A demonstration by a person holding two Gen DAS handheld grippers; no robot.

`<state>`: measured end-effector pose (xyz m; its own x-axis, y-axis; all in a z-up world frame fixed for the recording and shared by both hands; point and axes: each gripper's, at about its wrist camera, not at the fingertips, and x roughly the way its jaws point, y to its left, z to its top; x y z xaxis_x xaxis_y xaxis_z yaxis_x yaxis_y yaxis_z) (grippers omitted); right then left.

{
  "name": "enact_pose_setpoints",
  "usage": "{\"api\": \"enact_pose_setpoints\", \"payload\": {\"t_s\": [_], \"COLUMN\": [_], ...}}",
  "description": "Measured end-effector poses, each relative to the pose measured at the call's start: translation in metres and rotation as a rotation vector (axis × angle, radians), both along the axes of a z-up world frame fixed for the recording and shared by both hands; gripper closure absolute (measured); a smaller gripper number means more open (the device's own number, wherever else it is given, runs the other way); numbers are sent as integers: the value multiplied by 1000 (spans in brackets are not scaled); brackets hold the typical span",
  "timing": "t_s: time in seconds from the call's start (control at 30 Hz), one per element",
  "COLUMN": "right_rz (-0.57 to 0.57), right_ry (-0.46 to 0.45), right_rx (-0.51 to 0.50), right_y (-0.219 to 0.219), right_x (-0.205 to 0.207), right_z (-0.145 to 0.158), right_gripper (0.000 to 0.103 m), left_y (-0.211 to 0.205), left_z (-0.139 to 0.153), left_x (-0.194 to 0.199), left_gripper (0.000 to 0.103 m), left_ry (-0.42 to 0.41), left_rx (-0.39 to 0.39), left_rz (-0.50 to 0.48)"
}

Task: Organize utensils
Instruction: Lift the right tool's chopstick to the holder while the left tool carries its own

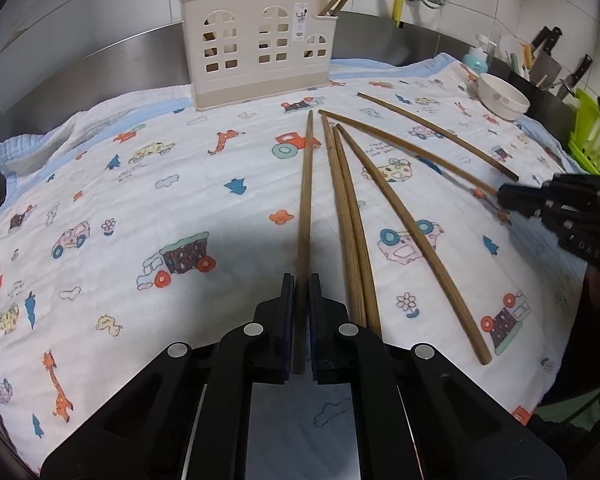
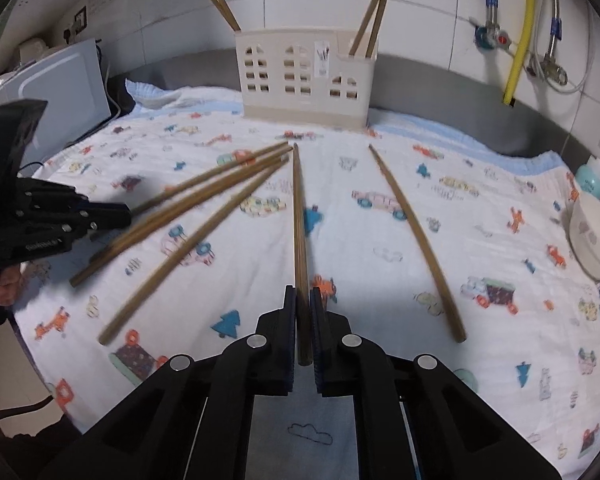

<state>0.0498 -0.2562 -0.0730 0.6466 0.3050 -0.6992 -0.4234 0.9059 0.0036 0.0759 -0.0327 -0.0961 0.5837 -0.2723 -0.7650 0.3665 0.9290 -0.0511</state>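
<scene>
Left wrist view. The left gripper (image 1: 302,280) is seen closed on one wooden chopstick (image 1: 306,200), its thick end clamped between the pads and its tip directed toward the far edge of the worktop (image 1: 80,72). The worktop is covered by a printed cloth (image 1: 140,200). Beside the held chopstick, four loose chopsticks (image 1: 352,216) are laid on the cloth, fanned toward the right edge; two of them lie touching. A further chopstick (image 1: 412,148) is pinched at its near end by the right gripper (image 1: 504,196), near the right edge. A cream utensil holder (image 1: 260,44) is stood at the far edge, with chopsticks upright in its left and right compartments. A white bowl (image 1: 504,96) is placed at the far right corner.

Right wrist view. The right gripper (image 2: 303,292) is shown shut on a chopstick (image 2: 300,220) pointing toward the utensil holder (image 2: 304,76). One chopstick (image 2: 416,236) is laid to its right and three to its left (image 2: 188,240). The left gripper (image 2: 126,214) is seen clamped on the end of a fourth, near the left edge. The bowl (image 2: 592,236) is set at the right edge.
</scene>
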Motion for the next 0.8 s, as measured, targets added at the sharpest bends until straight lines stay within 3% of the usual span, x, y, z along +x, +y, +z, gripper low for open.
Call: {"api": "enact_pose_setpoints", "payload": {"t_s": [0.2, 0.5, 0.8], "right_rz": [-1, 14, 59], "right_ry": [-80, -189, -244], "right_rx": [42, 125, 132], "right_y": [-5, -9, 0], "right_x": [-5, 5, 33], "right_z": [42, 109, 162], "right_gripper": [96, 97, 97], "left_y": [6, 15, 16], "left_z": [22, 82, 116], "left_x": [-7, -11, 8], "left_gripper": [98, 98, 98], "left_ry": [-51, -191, -248], "left_rx": [-46, -128, -174], "left_rz": [4, 8, 11]}}
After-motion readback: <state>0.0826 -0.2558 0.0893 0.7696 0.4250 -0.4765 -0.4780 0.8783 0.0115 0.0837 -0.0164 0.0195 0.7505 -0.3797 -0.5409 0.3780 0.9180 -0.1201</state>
